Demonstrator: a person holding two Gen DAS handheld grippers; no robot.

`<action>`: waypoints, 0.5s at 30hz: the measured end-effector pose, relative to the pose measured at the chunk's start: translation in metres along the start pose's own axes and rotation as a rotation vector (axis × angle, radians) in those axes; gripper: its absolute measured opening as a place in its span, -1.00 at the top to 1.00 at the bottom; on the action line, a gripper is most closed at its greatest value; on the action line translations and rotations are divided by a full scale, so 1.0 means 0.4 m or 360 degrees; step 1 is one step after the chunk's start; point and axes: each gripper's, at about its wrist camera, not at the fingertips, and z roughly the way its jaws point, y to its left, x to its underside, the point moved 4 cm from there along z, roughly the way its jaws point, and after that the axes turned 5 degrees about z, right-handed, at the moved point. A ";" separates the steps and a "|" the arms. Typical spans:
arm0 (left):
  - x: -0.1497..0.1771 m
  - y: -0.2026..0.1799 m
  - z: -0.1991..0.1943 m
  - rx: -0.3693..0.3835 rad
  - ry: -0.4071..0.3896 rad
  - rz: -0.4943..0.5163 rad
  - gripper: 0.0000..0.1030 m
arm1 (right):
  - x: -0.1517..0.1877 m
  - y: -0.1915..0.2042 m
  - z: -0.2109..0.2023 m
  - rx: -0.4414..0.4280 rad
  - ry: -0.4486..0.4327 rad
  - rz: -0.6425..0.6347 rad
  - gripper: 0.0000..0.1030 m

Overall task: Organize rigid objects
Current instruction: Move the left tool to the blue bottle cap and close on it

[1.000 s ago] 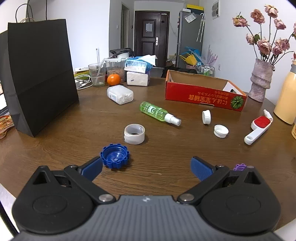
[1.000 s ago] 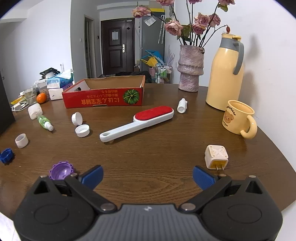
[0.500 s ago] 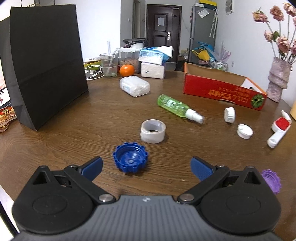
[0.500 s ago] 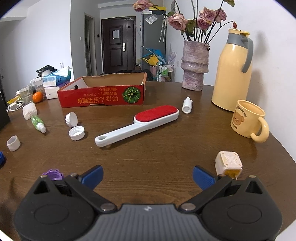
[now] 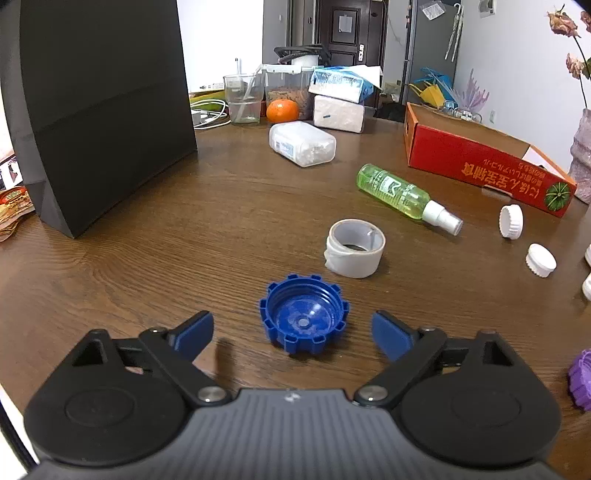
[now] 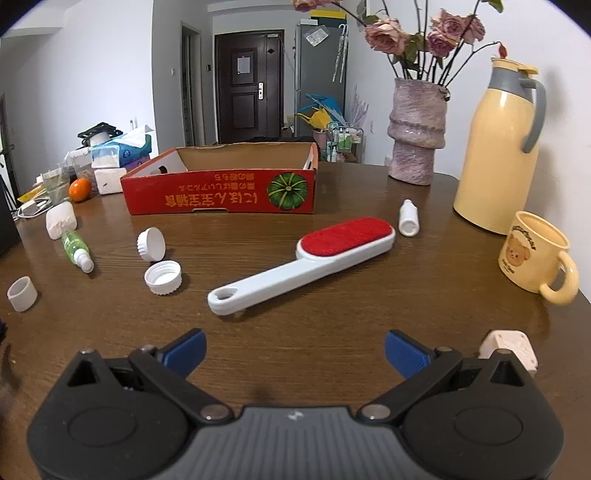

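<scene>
Charger (image 6: 511, 345) is half hidden behind the right claw (image 6: 295, 350), spread wide. Blue cap (image 5: 303, 317) is framed, untouched, by the closing left claw (image 5: 291, 334).

A big black paper bag (image 5: 103, 107) stands at the left side of the brown wooden table (image 5: 147, 258). Behind it sit a clear cup (image 5: 243, 99), an orange (image 5: 282, 110) and some tissue packs (image 5: 341, 84). White cables (image 5: 207, 114) lie just beside the cup. On the other side a purple vase (image 6: 415, 133) holds dry pink flowers (image 6: 384, 31). Near it stands a tall yellow jug (image 6: 496, 147) with a grey handle. A yellow mug (image 6: 532, 253) with a bear on it sits in front. Far back is a dark door (image 6: 249, 86).
</scene>
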 end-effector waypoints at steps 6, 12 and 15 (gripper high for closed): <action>-0.001 0.005 0.016 -0.0004 -0.0003 0.0012 -0.72 | -0.020 0.029 0.038 -0.0011 -0.0001 -0.0015 -1.00; -0.002 -0.003 0.036 0.0012 0.0013 0.0037 -0.51 | -0.040 0.044 0.067 -0.0032 -0.0029 -0.0001 -1.00; -0.005 -0.006 0.037 0.0021 -0.0007 0.0044 -0.21 | -0.052 0.048 0.087 0.0018 -0.0024 -0.0008 -1.00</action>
